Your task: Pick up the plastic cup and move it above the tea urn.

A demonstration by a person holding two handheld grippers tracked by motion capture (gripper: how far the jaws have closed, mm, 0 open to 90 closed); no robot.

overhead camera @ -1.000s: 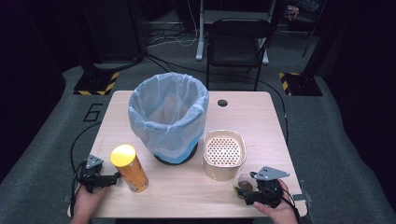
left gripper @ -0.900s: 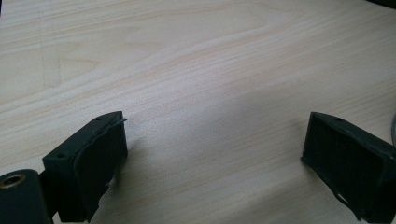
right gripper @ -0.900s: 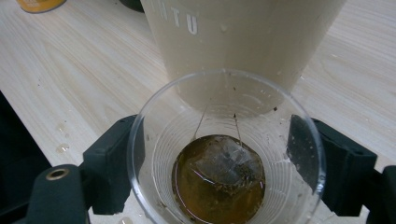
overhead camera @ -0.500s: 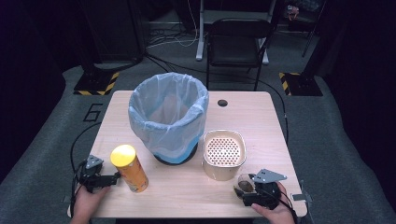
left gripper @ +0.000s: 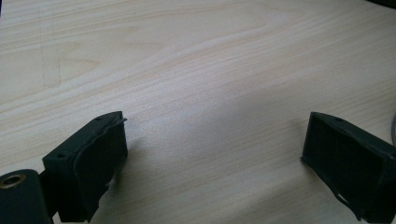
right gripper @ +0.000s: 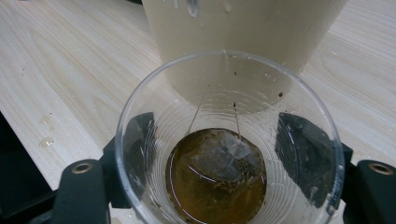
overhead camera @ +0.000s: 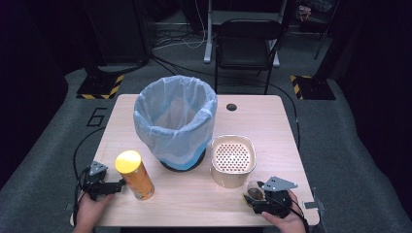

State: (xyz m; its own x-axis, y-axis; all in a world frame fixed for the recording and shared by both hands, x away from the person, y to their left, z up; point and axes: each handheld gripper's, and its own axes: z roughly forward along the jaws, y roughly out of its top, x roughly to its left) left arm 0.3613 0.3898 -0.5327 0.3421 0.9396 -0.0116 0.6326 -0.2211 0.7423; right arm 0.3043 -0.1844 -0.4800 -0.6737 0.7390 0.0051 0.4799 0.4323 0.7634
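Just in front of the beige strainer tub (overhead camera: 233,160), toward the person, stands the clear plastic cup (right gripper: 229,140), upright, with a tea bag (right gripper: 219,161) in brown liquid at its bottom. The right hand-held gripper (overhead camera: 265,199) has the cup between its jaws, which have just been closing and now flank its walls, apparently grasping it. The blue-lined bin (overhead camera: 175,121) rises beyond the tub to the left. The left hand-held gripper (overhead camera: 104,184), far off across the table (overhead camera: 194,194), is released and empty.

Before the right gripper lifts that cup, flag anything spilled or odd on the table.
A few water drops lie on the wooden table beside the clear cup, at the left of the right gripper view. The cup holds brown tea and a used teabag. Drips also cling to the beige container behind it.
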